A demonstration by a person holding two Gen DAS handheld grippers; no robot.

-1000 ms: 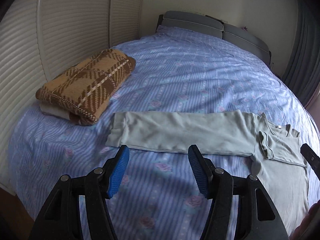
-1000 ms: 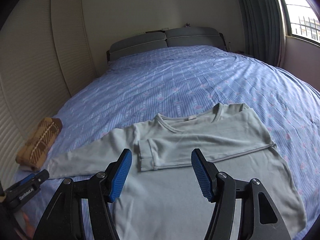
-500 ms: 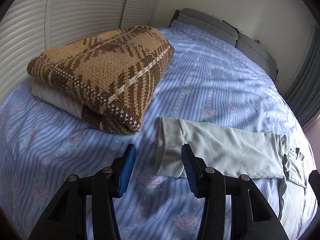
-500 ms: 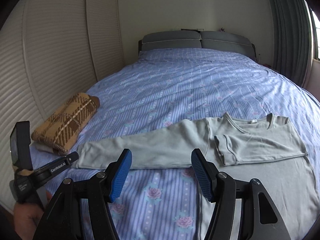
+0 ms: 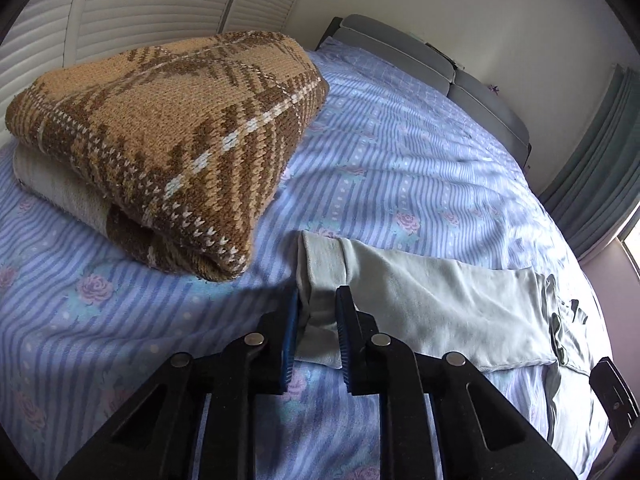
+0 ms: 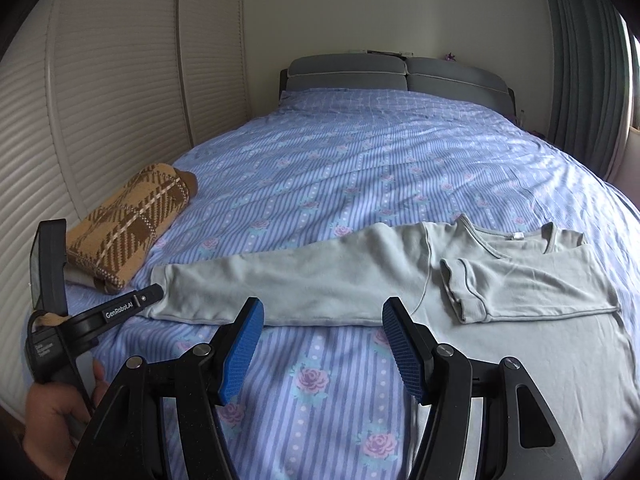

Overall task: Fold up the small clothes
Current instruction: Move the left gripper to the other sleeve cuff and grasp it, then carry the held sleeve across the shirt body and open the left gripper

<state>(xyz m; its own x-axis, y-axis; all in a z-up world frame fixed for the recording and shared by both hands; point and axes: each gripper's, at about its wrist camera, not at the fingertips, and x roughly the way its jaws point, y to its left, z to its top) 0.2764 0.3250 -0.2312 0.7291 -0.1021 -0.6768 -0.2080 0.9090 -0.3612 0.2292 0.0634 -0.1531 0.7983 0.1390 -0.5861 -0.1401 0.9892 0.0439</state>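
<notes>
A pale green long-sleeved shirt lies flat on the bed. One sleeve is folded across its chest. The other sleeve stretches out to the left. My left gripper has its jaws closed on the cuff of that outstretched sleeve, which bunches between the blue pads. It also shows in the right wrist view at the sleeve's end. My right gripper is open and empty, hovering above the bed just in front of the sleeve's middle.
A folded brown plaid knit blanket lies just left of the cuff, close to the left gripper. The blue striped floral bedsheet covers the bed. Slatted wardrobe doors stand on the left, a grey headboard at the back.
My left gripper moved forward to the sleeve's end and closed on the cuff. My right gripper shifted slightly and stayed open.
</notes>
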